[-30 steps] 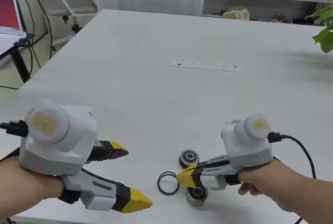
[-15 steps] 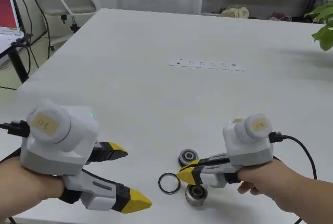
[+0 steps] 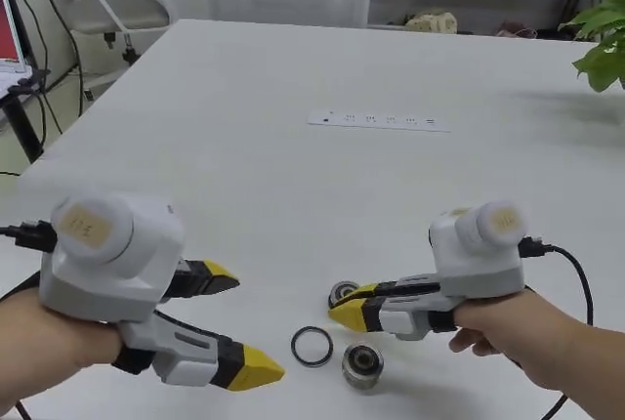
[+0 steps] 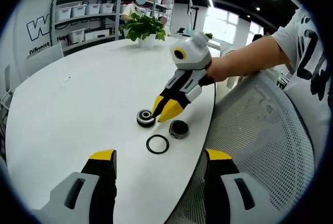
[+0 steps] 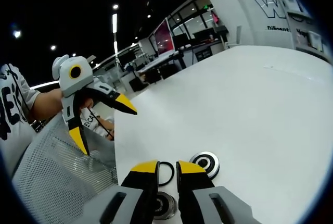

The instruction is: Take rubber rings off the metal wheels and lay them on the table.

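Claw, left: the left claw (image 3: 240,324) has its jaws wide apart and holds nothing, low at the near edge and clear of the parts.
Claw, right: the right claw (image 3: 350,313) has its jaws a narrow gap apart with nothing between them. Its tips sit just beside the far wheel (image 3: 341,292).
Ring: one loose rubber ring (image 3: 294,346) lies flat on the tabletop (image 3: 293,176), just beside the near wheel (image 3: 362,364).
Wheels: both lie flat. The far one looks to wear a dark band, and the near one looks like bare metal, though I cannot be sure.
Handling: the ring is likely light, soft and stretchy, so a tip should hook under its edge. The wheel is likely heavy, stiff and smooth, so it should be pinned across its rim.
Resting place: the ring and both wheels lie straight on the tabletop.
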Tool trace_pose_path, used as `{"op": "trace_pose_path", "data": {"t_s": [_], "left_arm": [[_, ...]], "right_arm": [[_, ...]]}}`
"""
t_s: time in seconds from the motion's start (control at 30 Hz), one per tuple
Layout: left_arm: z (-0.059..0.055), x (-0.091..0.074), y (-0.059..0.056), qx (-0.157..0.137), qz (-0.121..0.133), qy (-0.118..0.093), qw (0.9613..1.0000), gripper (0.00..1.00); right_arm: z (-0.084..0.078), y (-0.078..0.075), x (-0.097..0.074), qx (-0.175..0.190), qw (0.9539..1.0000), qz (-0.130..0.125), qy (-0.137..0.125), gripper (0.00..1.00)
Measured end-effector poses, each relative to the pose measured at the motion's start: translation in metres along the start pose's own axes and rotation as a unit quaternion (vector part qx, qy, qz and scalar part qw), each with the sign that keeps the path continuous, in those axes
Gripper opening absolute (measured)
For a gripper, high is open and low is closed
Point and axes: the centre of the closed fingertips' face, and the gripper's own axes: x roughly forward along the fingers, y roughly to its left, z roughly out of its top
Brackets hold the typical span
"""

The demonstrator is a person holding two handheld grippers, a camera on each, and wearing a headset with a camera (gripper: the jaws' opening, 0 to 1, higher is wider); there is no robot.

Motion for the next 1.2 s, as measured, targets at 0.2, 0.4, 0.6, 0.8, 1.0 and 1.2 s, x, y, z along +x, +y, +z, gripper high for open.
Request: {"op": "trace_pose_path", "data": {"t_s": [0.2, 0.4, 0.6, 0.8, 1.0, 1.2], "left_arm": [[0.006, 0.002, 0.003, 0.005, 0.001, -0.003, 1.0000, 0.64], [0.016, 0.007, 0.007, 0.014, 0.001, -0.006, 0.9999, 0.62], [0.024, 0.013, 0.014, 0.014, 0.000, -0.013, 0.9998, 0.59], [0.027, 0.020, 0.019, 0.014, -0.001, -0.010, 0.9998, 0.57], [0.031, 0.028, 0.024, 0.020, -0.001, -0.007, 0.9998, 0.54], [0.036, 0.037, 0.027, 0.028, -0.006, -0.008, 0.9996, 0.50]], "right_arm": [[0.009, -0.007, -0.012, -0.001, 0.9998, -0.012, -0.017, 0.12], [0.010, -0.018, -0.025, -0.006, 0.9993, -0.029, -0.020, 0.12], [0.010, -0.025, -0.033, -0.011, 0.9987, -0.044, -0.022, 0.13], [0.008, -0.028, -0.037, -0.018, 0.9981, -0.055, -0.020, 0.14], [0.003, -0.031, -0.038, -0.025, 0.9977, -0.061, -0.013, 0.16], [0.001, -0.035, -0.038, -0.031, 0.9974, -0.064, -0.009, 0.18]]}}
